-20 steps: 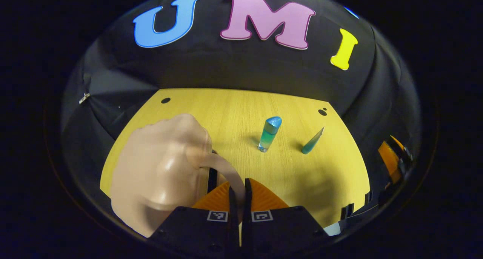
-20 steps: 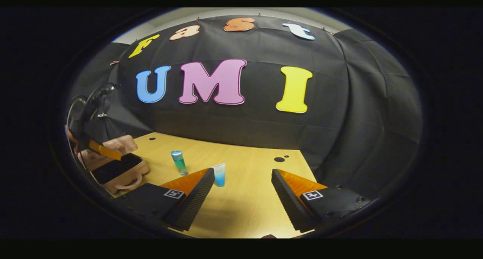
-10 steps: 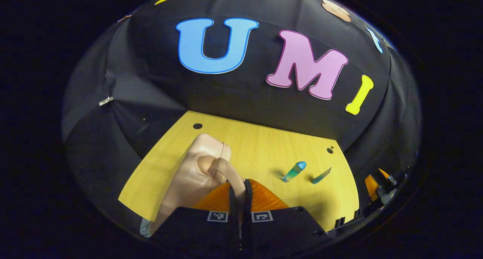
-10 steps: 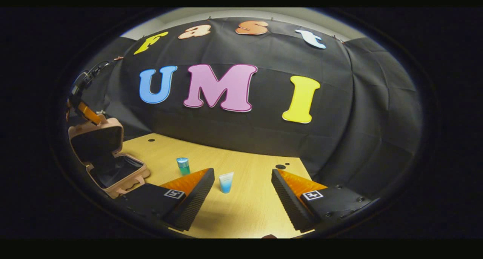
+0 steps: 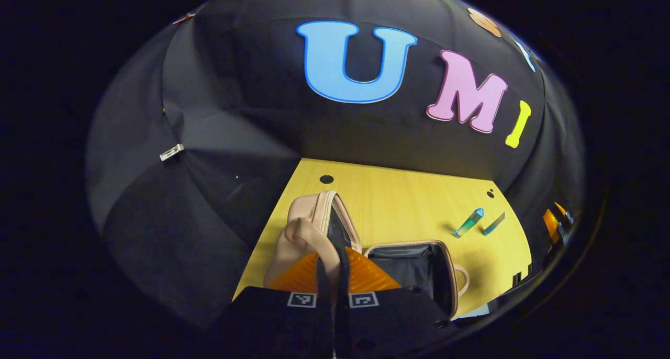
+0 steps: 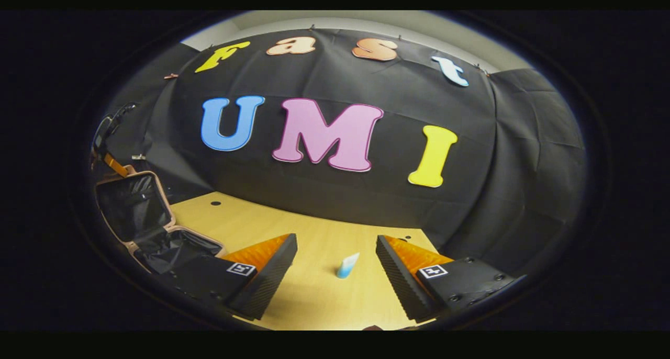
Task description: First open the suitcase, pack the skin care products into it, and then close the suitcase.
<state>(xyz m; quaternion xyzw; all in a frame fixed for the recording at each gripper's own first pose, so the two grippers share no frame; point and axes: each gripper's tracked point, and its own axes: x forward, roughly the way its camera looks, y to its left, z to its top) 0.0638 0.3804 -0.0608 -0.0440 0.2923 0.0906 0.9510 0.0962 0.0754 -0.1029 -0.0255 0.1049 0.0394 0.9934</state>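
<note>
The pink suitcase stands open on the yellow table. Its lid is raised about upright, and the black-lined base lies flat beside it. My left gripper is shut on the lid's curved handle. Farther off on the table stand a teal bottle and a small blue tube. In the right gripper view the open suitcase is at the far left, with the left gripper at the lid's top edge. My right gripper is open above the table, with the tube just beyond its fingers.
The table runs back to the black cloth wall, with small dark holes near its far corners. The other gripper shows at the far right of the left gripper view. Bare tabletop lies under the right gripper.
My left gripper has pulled the handle up and swung the lid from nearly closed to upright, baring the black lining. The right gripper has drifted so the tube now sits between its fingers.
</note>
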